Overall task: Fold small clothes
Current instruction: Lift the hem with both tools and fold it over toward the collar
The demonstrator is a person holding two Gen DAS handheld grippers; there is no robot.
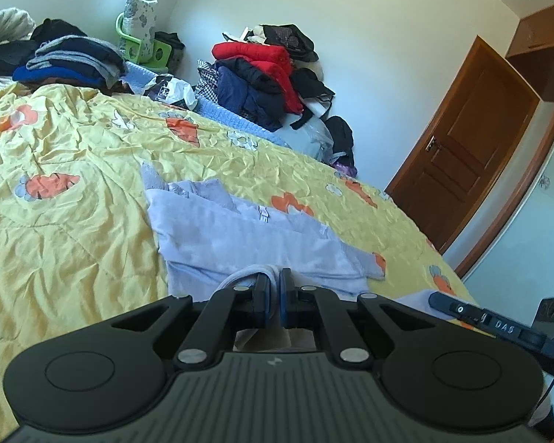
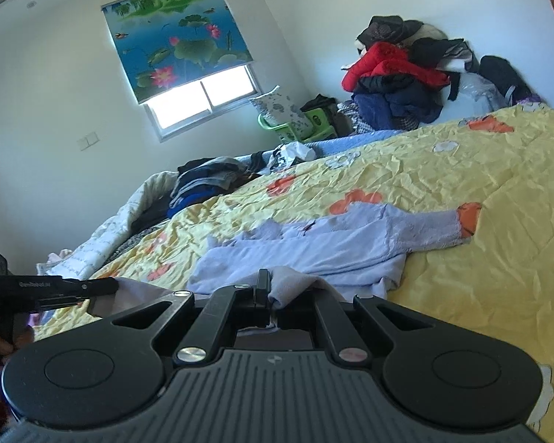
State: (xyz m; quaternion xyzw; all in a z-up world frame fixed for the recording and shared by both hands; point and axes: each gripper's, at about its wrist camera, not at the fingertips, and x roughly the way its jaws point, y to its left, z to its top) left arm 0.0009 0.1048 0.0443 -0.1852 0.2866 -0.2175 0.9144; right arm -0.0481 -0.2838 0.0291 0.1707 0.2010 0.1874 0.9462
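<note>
Left wrist view: the left gripper [image 1: 275,277] sits at 6 o'clock, its jaws drawn together on a bunched edge of the lilac garment [image 1: 247,236].
Left grip: clamped on the garment's near hem, the cloth folding up between the blue-edged fingers [image 1: 263,288].
Garment place: spread on the yellow quilt [image 1: 74,203], running from centre toward 4 o'clock, one sleeve cuff ending near an orange carrot print.
Right gripper from the left: its dark finger shows at 4 o'clock, tip touching pale cloth.
Right wrist view: the right gripper [image 2: 273,288] at 6 o'clock, jaws closed on a lifted fold of the same garment [image 2: 332,243].
Sleeve: stretched toward 3 o'clock, flat on the quilt [image 2: 461,170].
Left gripper from the right: at 9 o'clock [image 2: 103,288], tip on a raised piece of the cloth; a hand [image 2: 0,347] shows below it.
Far side: folded dark clothes pile [image 1: 70,59] at 11 o'clock, red and navy heap [image 1: 266,74] at 12 o'clock against the wall, wooden door [image 1: 472,140] at 2 o'clock.
Window: lotus-print blind [image 2: 177,37] half lowered at 11 o'clock.
</note>
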